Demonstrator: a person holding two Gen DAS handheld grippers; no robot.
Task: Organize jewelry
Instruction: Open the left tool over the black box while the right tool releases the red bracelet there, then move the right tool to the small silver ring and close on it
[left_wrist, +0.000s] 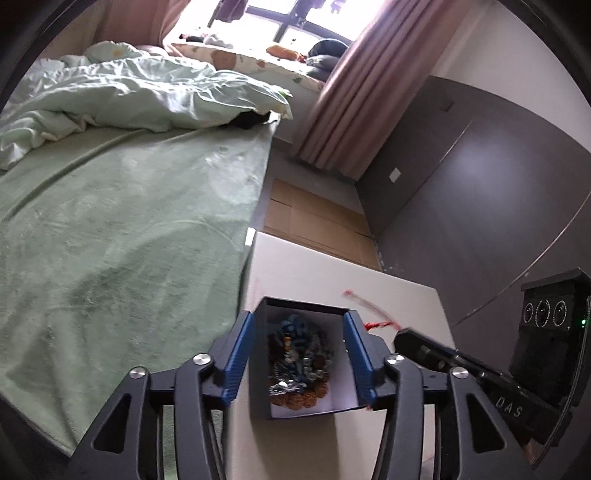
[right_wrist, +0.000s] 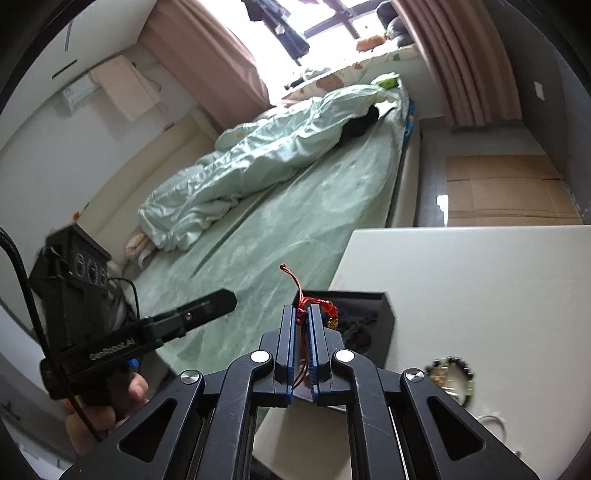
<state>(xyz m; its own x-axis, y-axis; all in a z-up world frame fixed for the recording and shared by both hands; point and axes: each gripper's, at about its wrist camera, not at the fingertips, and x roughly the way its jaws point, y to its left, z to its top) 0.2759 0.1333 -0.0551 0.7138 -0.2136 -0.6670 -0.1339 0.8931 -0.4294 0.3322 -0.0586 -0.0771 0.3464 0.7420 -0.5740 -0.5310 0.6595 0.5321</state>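
only the left view shows the box's (left_wrist: 306, 410) beads between spread left tongs (left_wrist: 299, 354); right tongs (right_wrist: 303, 347) pinching red cord (right_wrist: 301, 314).

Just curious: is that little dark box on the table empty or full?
Partly full: the box stands open, and beaded jewelry is heaped over its floor.

Bedroom was bright from the big window (left_wrist: 295, 22), pink curtains (left_wrist: 354, 110) either side, rumpled pale-green duvet (left_wrist: 147, 88) on the bed (left_wrist: 129, 221), cardboard (left_wrist: 314, 218) on the floor.
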